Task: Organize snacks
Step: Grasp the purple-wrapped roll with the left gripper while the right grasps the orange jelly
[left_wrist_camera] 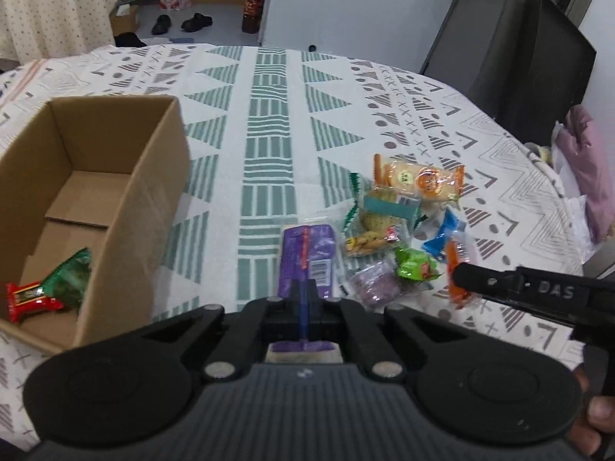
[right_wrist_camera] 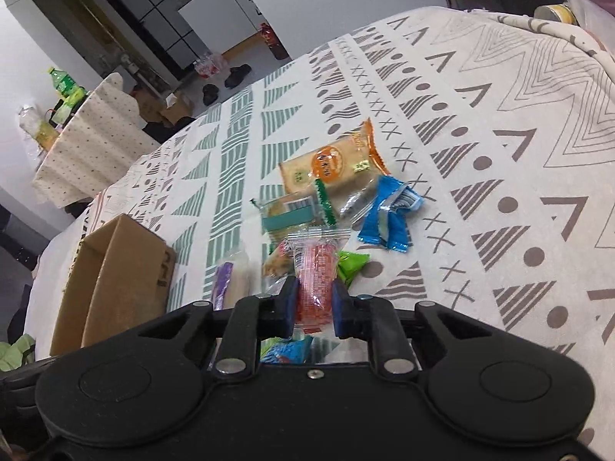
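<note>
My left gripper (left_wrist_camera: 303, 292) is shut on the near end of a purple snack packet (left_wrist_camera: 307, 257), just right of an open cardboard box (left_wrist_camera: 153, 176). Inside the box lie a red packet (left_wrist_camera: 29, 299) and a green packet (left_wrist_camera: 69, 276). My right gripper (right_wrist_camera: 315, 299) is shut on a red-orange packet (right_wrist_camera: 317, 272) over the snack pile. It also shows in the left wrist view, where the right gripper (left_wrist_camera: 461, 272) enters from the right. On the cloth lie an orange cracker packet (right_wrist_camera: 330, 165), a blue packet (right_wrist_camera: 388, 219), a teal-labelled biscuit packet (right_wrist_camera: 292, 215) and a small green packet (right_wrist_camera: 351, 265).
A patterned cloth (left_wrist_camera: 269, 115) covers the round table. A black chair back (left_wrist_camera: 538, 69) and pink fabric (left_wrist_camera: 588, 176) stand at its far right edge, a tin (right_wrist_camera: 555, 13) beside them. Another cloth-covered table (left_wrist_camera: 57, 11) and shoes (left_wrist_camera: 180, 23) lie beyond.
</note>
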The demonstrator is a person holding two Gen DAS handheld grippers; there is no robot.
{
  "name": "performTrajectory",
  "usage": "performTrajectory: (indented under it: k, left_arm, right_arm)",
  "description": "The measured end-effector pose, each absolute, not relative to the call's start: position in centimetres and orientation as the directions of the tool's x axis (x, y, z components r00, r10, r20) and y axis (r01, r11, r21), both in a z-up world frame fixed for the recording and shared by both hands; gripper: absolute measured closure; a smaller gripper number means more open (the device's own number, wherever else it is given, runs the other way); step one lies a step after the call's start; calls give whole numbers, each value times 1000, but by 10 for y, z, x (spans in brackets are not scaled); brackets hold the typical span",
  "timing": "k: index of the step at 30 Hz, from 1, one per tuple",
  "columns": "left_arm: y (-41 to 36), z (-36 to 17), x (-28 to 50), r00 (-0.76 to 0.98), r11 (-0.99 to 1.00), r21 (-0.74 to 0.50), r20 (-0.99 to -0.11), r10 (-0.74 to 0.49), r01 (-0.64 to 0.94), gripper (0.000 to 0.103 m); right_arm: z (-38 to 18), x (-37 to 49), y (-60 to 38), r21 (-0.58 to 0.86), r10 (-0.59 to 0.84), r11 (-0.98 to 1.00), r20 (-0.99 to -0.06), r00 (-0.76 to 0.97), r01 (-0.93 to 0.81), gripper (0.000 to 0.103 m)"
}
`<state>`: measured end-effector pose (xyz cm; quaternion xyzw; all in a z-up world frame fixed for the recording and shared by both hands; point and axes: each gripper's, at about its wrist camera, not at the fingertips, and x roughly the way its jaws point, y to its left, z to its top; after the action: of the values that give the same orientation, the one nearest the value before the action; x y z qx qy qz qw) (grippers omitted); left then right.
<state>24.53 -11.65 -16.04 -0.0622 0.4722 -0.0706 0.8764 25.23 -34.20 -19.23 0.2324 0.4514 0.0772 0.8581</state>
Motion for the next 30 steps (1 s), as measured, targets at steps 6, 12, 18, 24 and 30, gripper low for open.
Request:
performTrajectory:
  k: [6, 12, 18, 24, 30]
  left_arm:
    - [-125, -165, 248, 529, 986, -156, -832, -166, 64, 92]
    - [-123, -178, 255, 525, 986, -165, -837, -153, 23, 53]
    - [-121, -192, 268, 508, 984, -179, -847, -155, 3, 53]
    - [-124, -206, 282, 487, 978, -209, -855, -178, -10, 53]
    - [-121, -221, 290, 459, 968, -247, -866, -197, -52, 53]
  right_arm:
    - [-189, 242, -341, 477, 354, 876, -735, 578, 70, 85]
    - [-195, 242, -343, 481, 357, 872, -750, 557, 89, 85]
    - [-203, 249, -341, 484, 366, 871, -757, 541, 87, 85]
    - [-209, 254, -341, 485, 372, 870, -763, 529, 87, 85]
    - [-213, 258, -339, 487, 378, 869, -765, 521, 84, 85]
